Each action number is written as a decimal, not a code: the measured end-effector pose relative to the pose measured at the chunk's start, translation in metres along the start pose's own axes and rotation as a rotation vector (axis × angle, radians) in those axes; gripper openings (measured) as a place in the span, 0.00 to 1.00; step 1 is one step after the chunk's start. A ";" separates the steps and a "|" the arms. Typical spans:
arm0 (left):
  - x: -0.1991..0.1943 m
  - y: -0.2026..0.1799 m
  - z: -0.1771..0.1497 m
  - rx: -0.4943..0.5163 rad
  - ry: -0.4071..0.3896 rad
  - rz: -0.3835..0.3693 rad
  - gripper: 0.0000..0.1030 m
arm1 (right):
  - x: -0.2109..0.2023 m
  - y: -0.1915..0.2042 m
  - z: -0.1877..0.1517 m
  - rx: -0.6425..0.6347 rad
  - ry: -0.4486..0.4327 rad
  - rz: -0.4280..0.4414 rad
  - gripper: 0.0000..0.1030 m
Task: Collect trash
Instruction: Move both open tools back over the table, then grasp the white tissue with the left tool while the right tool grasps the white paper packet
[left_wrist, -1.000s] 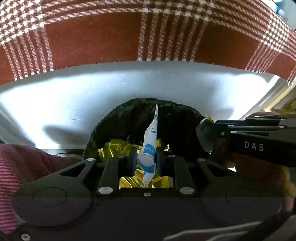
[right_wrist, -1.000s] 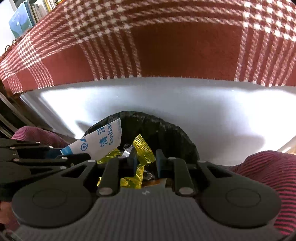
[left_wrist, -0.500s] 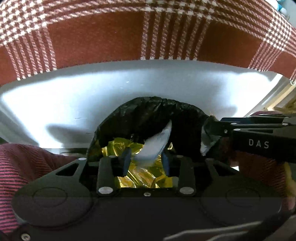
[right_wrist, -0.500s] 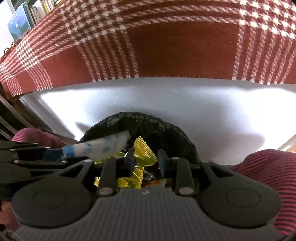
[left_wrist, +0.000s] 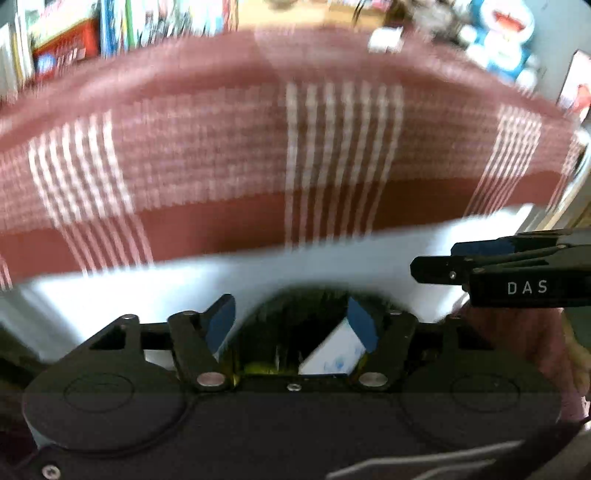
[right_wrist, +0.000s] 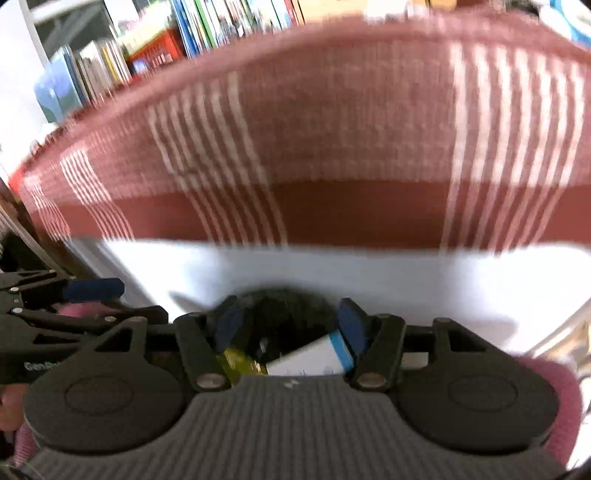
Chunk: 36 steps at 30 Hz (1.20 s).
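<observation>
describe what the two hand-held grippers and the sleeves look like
The left hand-held gripper has a smooth black body, round side discs, silver screws and dark blue finger pads. The right hand-held gripper has a ribbed grey top, and white "DAS" lettering on its side. The person wears a pink-red knitted sleeve.

A lived-in home room, by the look of it: a red-and-white checked tablecloth (right_wrist: 332, 129) drapes a table, crowded bookshelves (right_wrist: 192, 29) line the wall behind it, and blue-and-white toy figures (left_wrist: 506, 40) stand nearby.
</observation>
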<state>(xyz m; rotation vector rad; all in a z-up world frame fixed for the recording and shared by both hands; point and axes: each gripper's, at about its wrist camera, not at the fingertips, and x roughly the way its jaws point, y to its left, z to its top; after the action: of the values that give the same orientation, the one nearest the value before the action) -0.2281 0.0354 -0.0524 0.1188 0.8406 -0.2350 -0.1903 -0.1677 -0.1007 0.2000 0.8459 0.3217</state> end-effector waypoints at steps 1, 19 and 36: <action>-0.009 0.000 0.009 0.010 -0.029 -0.011 0.70 | -0.009 0.001 0.009 -0.011 -0.022 0.005 0.73; 0.023 -0.049 0.213 0.054 -0.317 -0.158 0.82 | -0.091 -0.053 0.176 0.027 -0.314 -0.114 0.75; 0.160 -0.106 0.286 0.027 -0.262 -0.157 0.62 | -0.026 -0.142 0.251 0.296 -0.243 -0.112 0.63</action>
<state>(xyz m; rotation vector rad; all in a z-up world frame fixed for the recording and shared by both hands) 0.0553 -0.1485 0.0161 0.0459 0.5865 -0.4005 0.0124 -0.3210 0.0373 0.4564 0.6574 0.0628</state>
